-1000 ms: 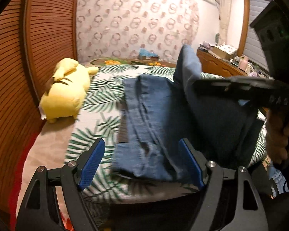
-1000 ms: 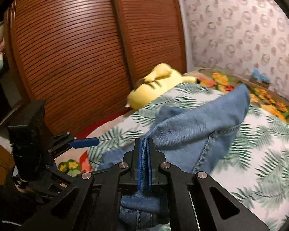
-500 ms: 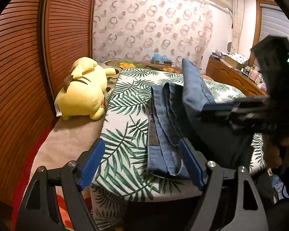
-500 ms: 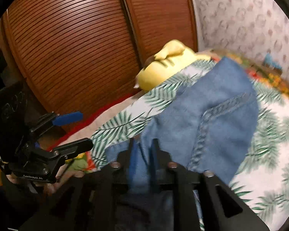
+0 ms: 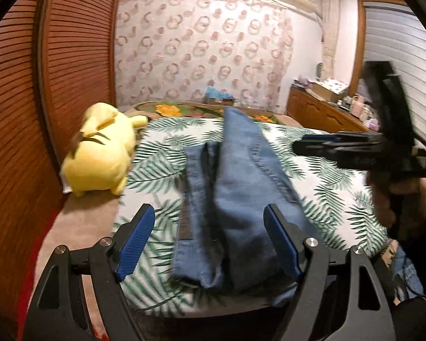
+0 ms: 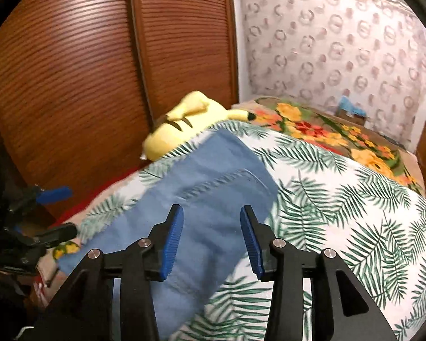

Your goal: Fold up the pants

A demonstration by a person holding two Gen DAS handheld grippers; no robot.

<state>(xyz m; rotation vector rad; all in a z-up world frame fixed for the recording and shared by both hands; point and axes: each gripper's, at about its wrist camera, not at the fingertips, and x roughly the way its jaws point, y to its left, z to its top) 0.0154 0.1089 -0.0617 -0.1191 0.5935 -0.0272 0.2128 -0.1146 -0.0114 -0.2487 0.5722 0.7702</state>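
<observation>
The blue denim pants (image 5: 235, 199) lie folded lengthwise in a long strip on the palm-leaf bedspread (image 5: 335, 196); they also show in the right wrist view (image 6: 201, 199). My left gripper (image 5: 210, 244) is open and empty, above the near end of the pants at the bed's front edge. My right gripper (image 6: 211, 238) is open and empty, just above the pants; it also shows at the right of the left wrist view (image 5: 298, 145).
A yellow plush toy (image 5: 99, 150) lies at the bed's left side next to the brown slatted wardrobe doors (image 5: 22, 113). A floral blanket (image 6: 340, 136) covers the far end of the bed. A wooden dresser (image 5: 323, 113) with clutter stands at the right.
My right gripper has opened and let go of the pants; the lifted fold now lies down on the bed. The left gripper stayed open and drew back slightly.
</observation>
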